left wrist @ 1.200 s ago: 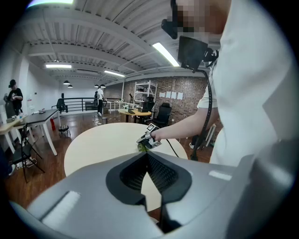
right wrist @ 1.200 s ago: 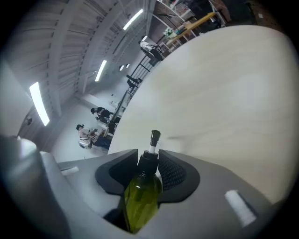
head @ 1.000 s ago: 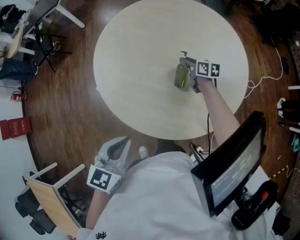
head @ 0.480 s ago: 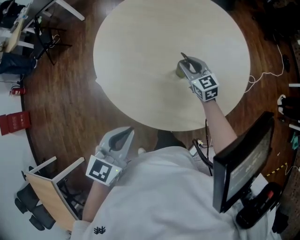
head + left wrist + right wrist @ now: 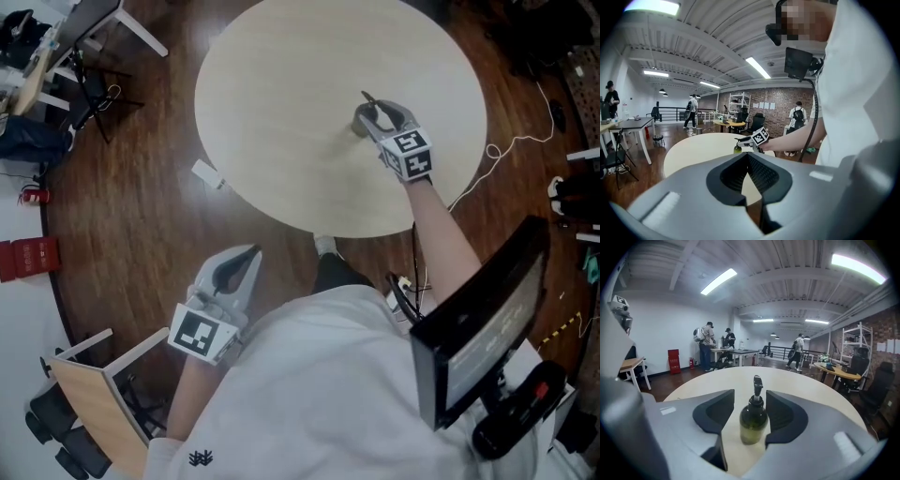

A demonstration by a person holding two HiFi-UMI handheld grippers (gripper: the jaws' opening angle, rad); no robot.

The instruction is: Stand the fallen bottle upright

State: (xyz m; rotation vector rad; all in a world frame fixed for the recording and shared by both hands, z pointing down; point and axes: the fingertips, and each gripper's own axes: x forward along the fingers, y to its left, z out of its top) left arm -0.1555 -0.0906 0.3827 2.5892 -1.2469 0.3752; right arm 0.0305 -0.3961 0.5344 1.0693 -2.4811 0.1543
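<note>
Showing what, on the table? (listener)

A small green pump bottle (image 5: 753, 420) stands upright on a round, pale table (image 5: 281, 112), straight between the jaws of the right gripper (image 5: 367, 118). Its base rests on the tabletop, and its pump head rises just above the jaw tops. (describer)

Are those jaws squeezing it? (listener)

They stand narrowly apart, one on each side of the bottle's body. One jaw looks to be touching the bottle's side. Beside the other, a thin strip of table shows. My reading is that they bracket the bottle rather than pinch it, close enough to catch it if it tips. (describer)

Why come at it that way? (listener)

The jaws reach in from the side, roughly level over the table, so the bottle's weight sits on its own base. Judged from that, the standing-up looks done. What remains is drawing the jaws back without clipping the bottle. (describer)

And the other gripper? (listener)

The left gripper (image 5: 246, 262) hangs low at the person's side, above dark wood floor (image 5: 141, 206) and well apart from the table. Its jaws are closed tip to tip with nothing between them. Far beyond those tips, the table, the bottle and the right gripper appear small. It seems parked there because one gripper is enough for a single light bottle. (describer)
</note>
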